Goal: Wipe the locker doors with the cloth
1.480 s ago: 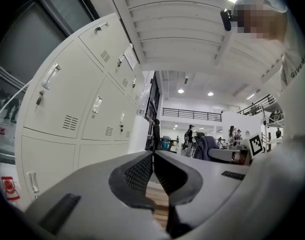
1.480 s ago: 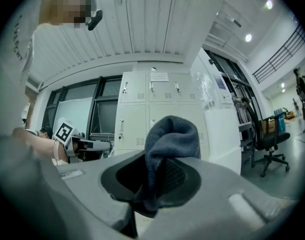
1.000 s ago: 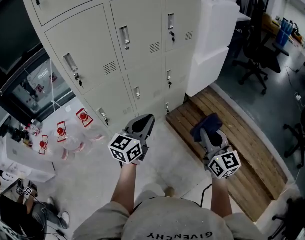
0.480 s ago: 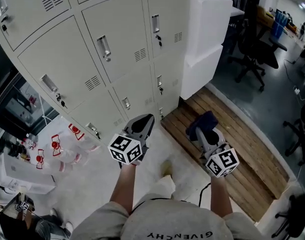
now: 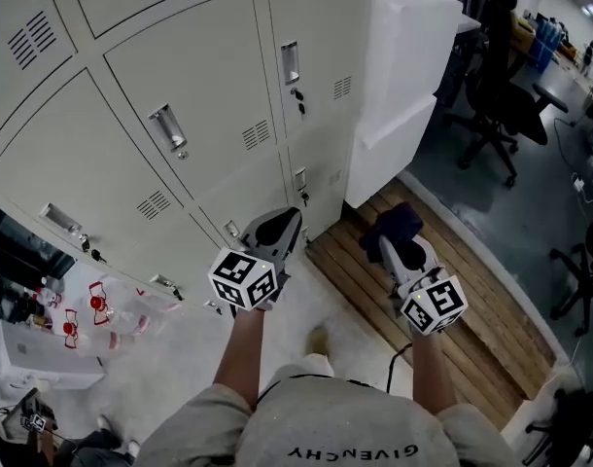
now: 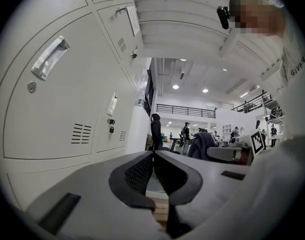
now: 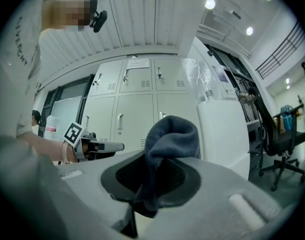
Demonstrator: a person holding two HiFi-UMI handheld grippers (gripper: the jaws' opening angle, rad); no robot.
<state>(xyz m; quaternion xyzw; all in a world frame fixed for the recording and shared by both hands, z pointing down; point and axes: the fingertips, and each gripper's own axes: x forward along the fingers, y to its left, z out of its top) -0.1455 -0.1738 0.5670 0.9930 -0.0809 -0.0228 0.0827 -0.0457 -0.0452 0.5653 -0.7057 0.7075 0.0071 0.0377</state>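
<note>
Right gripper is clenching the dark cloth. Left gripper is closed and empty. Both are sitting nearer the locker doors ahead than 1 second ago.

Wooden slatted platform on the pale floor; a tall white unit stands at its far end. Black office chair beyond it. Lower left: what appear to be red-labelled bottles lying on that floor.
</note>
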